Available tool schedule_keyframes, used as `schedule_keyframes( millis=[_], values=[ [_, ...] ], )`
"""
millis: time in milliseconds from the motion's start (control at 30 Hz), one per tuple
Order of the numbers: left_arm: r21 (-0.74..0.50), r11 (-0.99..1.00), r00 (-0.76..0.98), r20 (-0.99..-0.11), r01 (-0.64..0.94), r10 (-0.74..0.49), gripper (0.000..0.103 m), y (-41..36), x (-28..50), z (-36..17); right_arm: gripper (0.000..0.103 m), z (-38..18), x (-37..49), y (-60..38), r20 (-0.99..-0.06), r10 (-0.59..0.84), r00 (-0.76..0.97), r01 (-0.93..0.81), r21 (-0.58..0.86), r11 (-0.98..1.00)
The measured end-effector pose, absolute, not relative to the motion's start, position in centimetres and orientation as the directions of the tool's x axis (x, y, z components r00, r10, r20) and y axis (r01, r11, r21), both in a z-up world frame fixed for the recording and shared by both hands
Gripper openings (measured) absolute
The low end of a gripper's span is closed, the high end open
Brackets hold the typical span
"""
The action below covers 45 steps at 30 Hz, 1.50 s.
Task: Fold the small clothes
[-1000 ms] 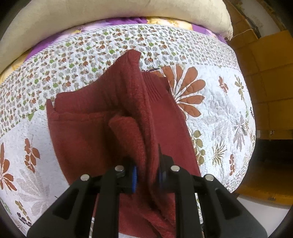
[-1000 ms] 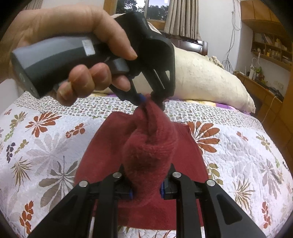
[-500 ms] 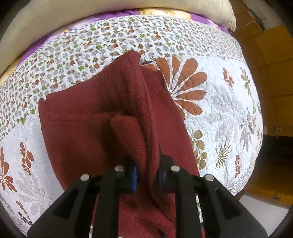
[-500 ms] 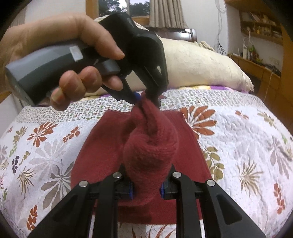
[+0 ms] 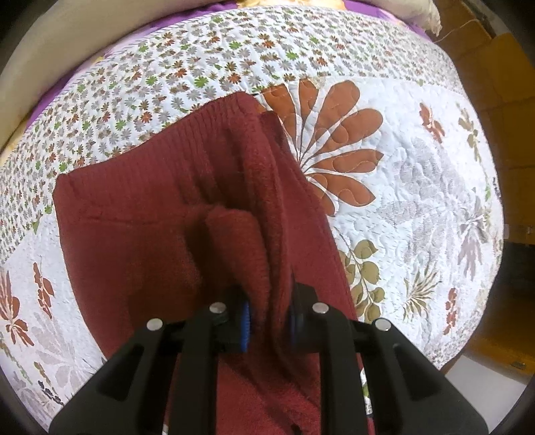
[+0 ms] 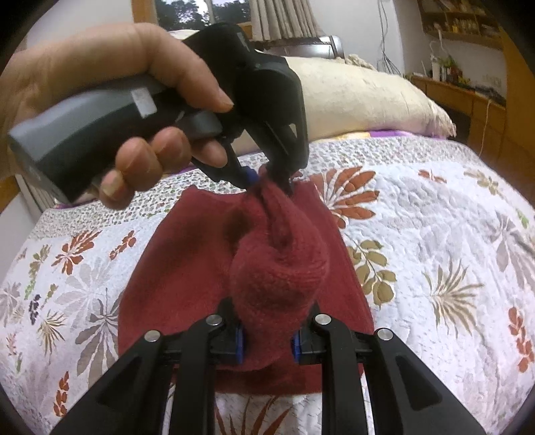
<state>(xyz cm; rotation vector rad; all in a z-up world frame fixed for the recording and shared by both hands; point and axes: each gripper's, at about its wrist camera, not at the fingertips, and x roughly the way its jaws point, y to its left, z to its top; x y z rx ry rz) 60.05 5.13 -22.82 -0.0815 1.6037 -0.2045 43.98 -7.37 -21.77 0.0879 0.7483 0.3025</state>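
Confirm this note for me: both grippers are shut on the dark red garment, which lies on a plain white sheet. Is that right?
Not quite. The left gripper and right gripper are both shut on the dark red garment, but it lies on a floral quilt with rust-coloured flowers and leaves, not a plain white sheet. The right wrist view shows this.

Garment [image 6: 187, 267] on quilt [image 6: 434, 234], pillow [image 6: 361, 97] behind.

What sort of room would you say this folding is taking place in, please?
Most likely a bedroom. A floral quilt covers a bed, a large cream pillow lies at its head, and a curtained window and wooden shelves stand behind. The red garment lies on the quilt.
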Motion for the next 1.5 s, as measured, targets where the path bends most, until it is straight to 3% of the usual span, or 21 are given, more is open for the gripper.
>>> schedule_keyframes(
  millis=[167, 267, 300, 333, 400, 567, 633, 733, 767, 800, 833, 900, 1033, 1233, 1300, 1367, 1400, 1467, 1500],
  values=[
    [-0.162, 0.983, -0.046, -0.986, 0.088, -0.158, 0.02, 3.5, 60.1, -24.1, 0.02, -22.9, 44.3, -8.8, -0.674, 0.336, 0.658, -0.222, 0.253, 0.942],
    [-0.223, 0.97, 0.056, -0.972, 0.099, -0.229, 0.044, 2.9, 59.8, -23.6, 0.021, -24.1, 44.9, -10.3, -0.673, 0.407, 0.617, -0.207, 0.36, 0.91],
    [-0.254, 0.96, 0.117, -0.956, 0.116, -0.267, 0.056, 2.9, 59.7, -22.8, 0.024, -24.8, 45.2, -11.0, -0.676, 0.431, 0.598, -0.195, 0.399, 0.896],
    [-0.299, 0.943, 0.219, -0.92, 0.145, -0.326, 0.076, 3.2, 59.2, -21.4, 0.033, -25.5, 45.5, -11.6, -0.679, 0.457, 0.575, -0.187, 0.435, 0.881],
    [-0.339, 0.928, 0.371, -0.85, 0.157, -0.373, 0.095, 4.9, 57.8, -19.3, 0.039, -27.0, 46.1, -13.4, -0.66, 0.548, 0.513, -0.17, 0.548, 0.819],
    [-0.602, 0.793, 0.361, -0.723, 0.092, -0.59, 0.095, 11.8, 54.9, -18.5, 0.053, -28.3, 47.3, -18.1, -0.469, 0.793, 0.388, -0.126, 0.826, 0.549],
    [-0.638, 0.765, 0.367, -0.693, 0.089, -0.621, 0.095, 13.8, 52.5, -18.4, 0.068, -28.4, 48.4, -18.5, -0.43, 0.838, 0.336, -0.116, 0.864, 0.49],
    [-0.702, 0.706, 0.37, -0.634, 0.092, -0.679, 0.095, 16.9, 48.8, -18.8, 0.07, -28.4, 50.6, -17.7, -0.415, 0.881, 0.229, -0.1, 0.89, 0.445],
    [-0.718, 0.69, 0.366, -0.619, 0.096, -0.695, 0.095, 17.6, 47.8, -18.9, 0.069, -28.5, 50.9, -17.1, -0.419, 0.888, 0.189, -0.106, 0.891, 0.442],
    [-0.728, 0.678, 0.358, -0.61, 0.1, -0.707, 0.095, 17.9, 46.9, -19.2, 0.052, -28.7, 51.3, -16.5, -0.438, 0.885, 0.158, -0.098, 0.885, 0.455],
    [-0.737, 0.668, 0.348, -0.602, 0.104, -0.719, 0.095, 18.3, 45.9, -19.5, 0.027, -29.2, 51.5, -16.1, -0.468, 0.874, 0.135, -0.082, 0.873, 0.48],
    [-0.744, 0.66, 0.326, -0.601, 0.105, -0.73, 0.095, 18.9, 44.4, -20.4, 0.022, -30.3, 51.4, -16.2, -0.499, 0.859, 0.116, -0.023, 0.863, 0.505],
    [-0.791, 0.599, 0.241, -0.562, 0.121, -0.791, 0.094, 18.9, 42.9, -21.6, 0.018, -30.2, 48.8, -17.1, -0.448, 0.885, 0.125, 0.036, 0.894, 0.448],
    [-0.828, 0.526, 0.185, -0.496, 0.195, -0.848, 0.094, 17.3, 43.8, -21.9, 0.018, -29.7, 49.5, -15.3, -0.473, 0.874, 0.107, 0.016, 0.88, 0.474],
    [-0.82, 0.553, 0.166, -0.531, 0.148, -0.831, 0.094, 17.2, 44.4, -24.1, 0.019, -31.0, 50.1, -15.2, -0.489, 0.868, 0.086, 0.036, 0.872, 0.488],
    [-0.809, 0.583, 0.137, -0.571, 0.075, -0.81, 0.081, 17.5, 44.4, -27.4, 0.02, -31.9, 50.4, -15.4, -0.486, 0.871, 0.072, 0.043, 0.874, 0.484],
    [-0.805, 0.588, 0.136, -0.577, 0.071, -0.806, 0.073, 17.7, 44.2, -28.0, 0.026, -31.5, 50.0, -15.9, -0.485, 0.871, 0.079, 0.031, 0.874, 0.484],
    [-0.817, 0.571, 0.142, -0.557, 0.082, -0.818, 0.072, 17.9, 43.5, -28.1, 0.043, -29.5, 49.2, -16.7, -0.509, 0.856, 0.093, -0.021, 0.858, 0.512],
    [-0.822, 0.563, 0.14, -0.549, 0.088, -0.824, 0.073, 17.9, 43.2, -27.9, 0.059, -27.6, 48.9, -17.6, -0.525, 0.839, 0.141, -0.059, 0.842, 0.537]
  ],
)
